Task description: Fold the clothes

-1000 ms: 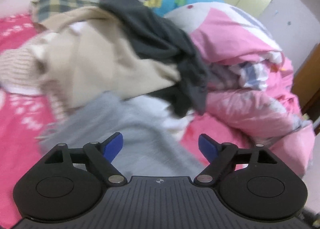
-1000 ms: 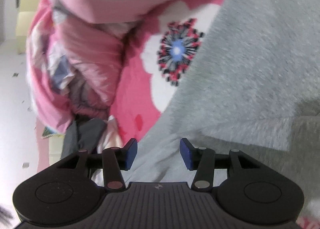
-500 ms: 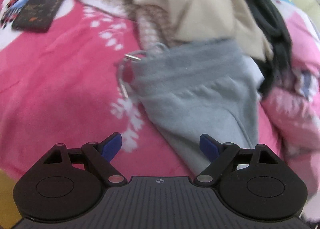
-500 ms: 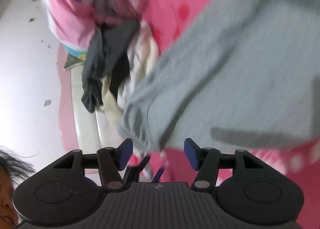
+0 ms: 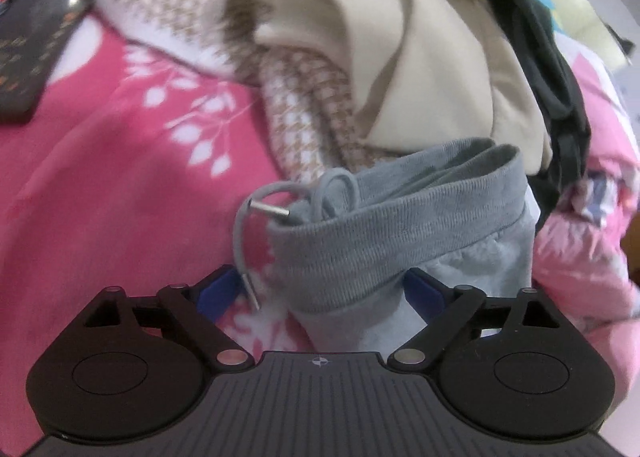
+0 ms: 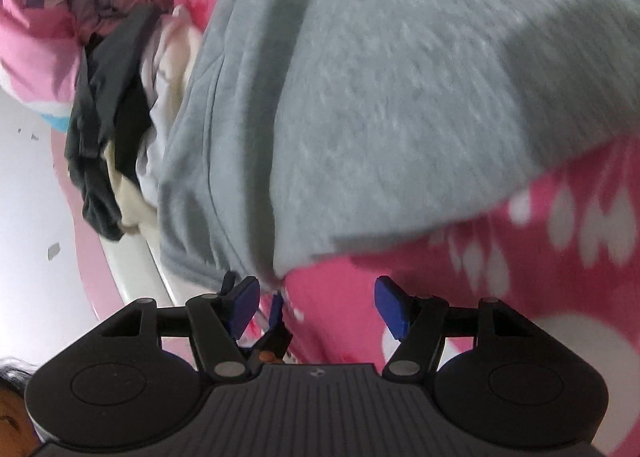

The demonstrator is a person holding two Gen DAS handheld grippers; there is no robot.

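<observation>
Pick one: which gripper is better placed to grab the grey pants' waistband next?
Left. The left gripper is open with the ribbed waistband between its fingers. The right gripper, also open, faces a lower edge of the grey pants, pink bedspread between its fingers.

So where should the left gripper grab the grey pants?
Probably the ribbed waistband of the grey pants. It is a thick, doubled edge facing the left gripper, which is open around its corner. Come straight in from this near side, avoiding the drawstring.
</observation>
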